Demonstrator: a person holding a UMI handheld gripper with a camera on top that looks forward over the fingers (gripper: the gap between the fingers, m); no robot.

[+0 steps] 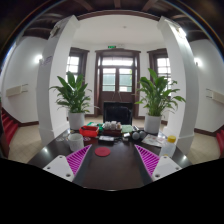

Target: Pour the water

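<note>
- Gripper view, hand-held gripper (107,163): we record it released, jaws spread wide, nothing between the magenta pads (78,160).
- Gripper view, desk (110,170): dark top, carrying a small red disc (103,152) just ahead of the fingers and a cluster of red and green items (103,130) beyond.
- Gripper view, water vessel: we cannot identify it surely; a pale bottle with a yellow cap (170,145) beside the right finger is our likeliest candidate.
- Handling, judged: probably light plastic, smooth, slightly yielding; we would grip mid-body, below the cap.
- Gripper view, background: two potted plants (72,95) flanking a door (117,78).
</note>
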